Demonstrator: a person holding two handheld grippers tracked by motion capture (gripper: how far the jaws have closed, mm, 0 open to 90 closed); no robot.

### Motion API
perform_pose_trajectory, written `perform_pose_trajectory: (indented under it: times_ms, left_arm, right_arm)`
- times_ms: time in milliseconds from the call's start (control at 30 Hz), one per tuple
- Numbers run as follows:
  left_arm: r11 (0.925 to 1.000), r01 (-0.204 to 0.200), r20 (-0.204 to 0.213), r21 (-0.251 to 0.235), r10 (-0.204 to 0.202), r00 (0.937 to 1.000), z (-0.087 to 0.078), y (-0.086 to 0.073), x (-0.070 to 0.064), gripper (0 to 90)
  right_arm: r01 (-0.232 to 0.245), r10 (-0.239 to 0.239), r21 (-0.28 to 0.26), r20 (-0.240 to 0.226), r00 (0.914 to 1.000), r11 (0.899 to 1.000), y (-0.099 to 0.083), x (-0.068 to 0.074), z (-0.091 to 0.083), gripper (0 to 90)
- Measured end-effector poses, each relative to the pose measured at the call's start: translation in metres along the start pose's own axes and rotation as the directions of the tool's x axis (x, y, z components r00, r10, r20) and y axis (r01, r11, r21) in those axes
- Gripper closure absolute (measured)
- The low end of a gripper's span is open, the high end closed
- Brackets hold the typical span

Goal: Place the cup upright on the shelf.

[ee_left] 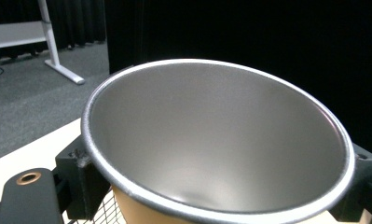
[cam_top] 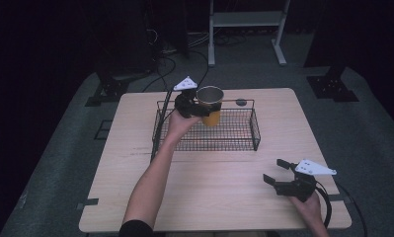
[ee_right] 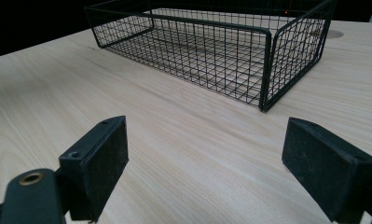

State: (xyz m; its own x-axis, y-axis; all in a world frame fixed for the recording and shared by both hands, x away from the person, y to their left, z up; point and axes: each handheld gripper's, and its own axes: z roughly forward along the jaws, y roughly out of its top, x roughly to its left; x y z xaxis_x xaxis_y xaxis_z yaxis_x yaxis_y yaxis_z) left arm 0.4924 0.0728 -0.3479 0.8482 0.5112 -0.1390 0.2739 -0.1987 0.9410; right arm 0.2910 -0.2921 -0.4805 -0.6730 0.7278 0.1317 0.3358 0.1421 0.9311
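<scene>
In the high view, the left claw [cam_top: 200, 109] sits at about eleven o'clock from the middle of the light wooden surface [cam_top: 214, 192], held over the rectangular black wire basket [cam_top: 234, 140]. Its jaws are clamped on the round metal cup with a silvery inside and an orange-yellow outer wall [cam_top: 210, 104], gripping it from the cup's nine o'clock side. The cup stands upright above the left half of the basket; whether its base touches the mesh floor or hangs just over it cannot be told. A grey three-cornered plate [cam_top: 185, 84] tops this claw at its twelve o'clock edge.

The left gripper view looks straight into the cup [ee_left: 216, 140]: the silvery rim runs wide across the picture, with a black jaw pressed against the wall at nine o'clock and the other at three o'clock, and a strip of orange-yellow wall below the rim at six o'clock.

The right claw [cam_top: 277, 171] rests low at about four o'clock on the surface, well apart from the basket, its jaws spread wide with nothing between them. In the right gripper view, the right claw [ee_right: 207, 158] shows both black pads far apart over bare wood, and the basket [ee_right: 267, 65] lies ahead at twelve o'clock.
</scene>
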Motion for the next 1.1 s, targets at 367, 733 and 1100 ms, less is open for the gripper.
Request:
perform_pose_trajectory:
  times_ms: [367, 733, 1100]
  left_arm:
    - [0.9995, 0.008, 0.003, 0.032, -0.008, 1.0000, 0.013, -0.003, 0.007, 12.5]
    - [0.9963, 0.008, 0.008, 0.086, -0.009, 0.9999, 0.026, -0.015, 0.015, 12.4]
    - [0.9918, -0.001, 0.021, 0.128, -0.002, 0.9998, 0.037, -0.025, 0.024, 12.5]
  right_arm:
    - [-0.003, 0.003, -0.002, -0.004, 1.0000, 1.000, 0.000, 0.000, 0.000, 13.4]
    - [0.001, -0.001, -0.003, -0.006, 1.0000, 1.000, 0.000, 0.000, 0.000, 13.4]
    - [0.004, -0.004, -0.005, -0.009, 1.0000, 1.000, 0.000, 0.000, 0.000, 13.4]
